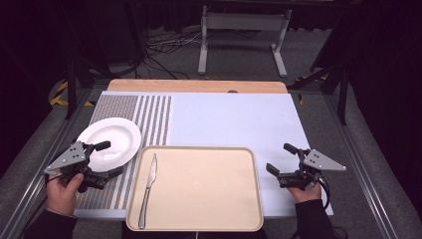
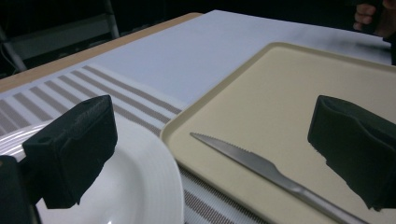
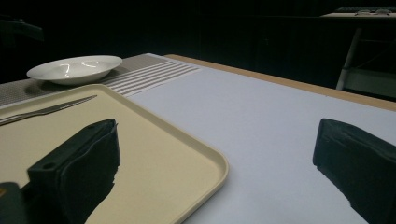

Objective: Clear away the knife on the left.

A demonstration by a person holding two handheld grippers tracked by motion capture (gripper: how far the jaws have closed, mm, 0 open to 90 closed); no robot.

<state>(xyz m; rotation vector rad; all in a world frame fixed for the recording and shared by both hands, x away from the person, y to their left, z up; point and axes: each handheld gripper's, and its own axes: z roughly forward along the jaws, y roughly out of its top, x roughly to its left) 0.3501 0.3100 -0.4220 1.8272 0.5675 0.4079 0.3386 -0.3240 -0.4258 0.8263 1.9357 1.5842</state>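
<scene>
While both claws hang idle at the tabletop's near edge, I log the scene as follows.

Item 1, left claw (image 1: pixel 105 159): released, jaws wide, gripping nothing; it hovers over the near rim of the white plate (image 1: pixel 112 137), one jaw above the plate and the other toward the tray.

Item 2, right claw (image 1: pixel 281 158): released, empty, held over the pale mat just right of the tray.

Item 3, plate: shallow, empty, resting on the striped part of the mat (image 1: pixel 154 117), just beside the tray's far left corner.

Item 4, knife (image 1: pixel 148 188): lying flat along the left side of the beige tray (image 1: pixel 209 184), blade pointing away from me, handle toward the near edge.

Item 5, tray: otherwise bare.

Progress, as I judge it: early. The knife looks settled on the tray; the plate is ungrasped and is probably the piece left to move.

Obstructions: the tray's raised lip lies between plate and tray floor, and the knife occupies the nearest strip. Beyond the tabletop, a stand (image 1: pixel 244 37) and cables on the floor, well apart.
</scene>
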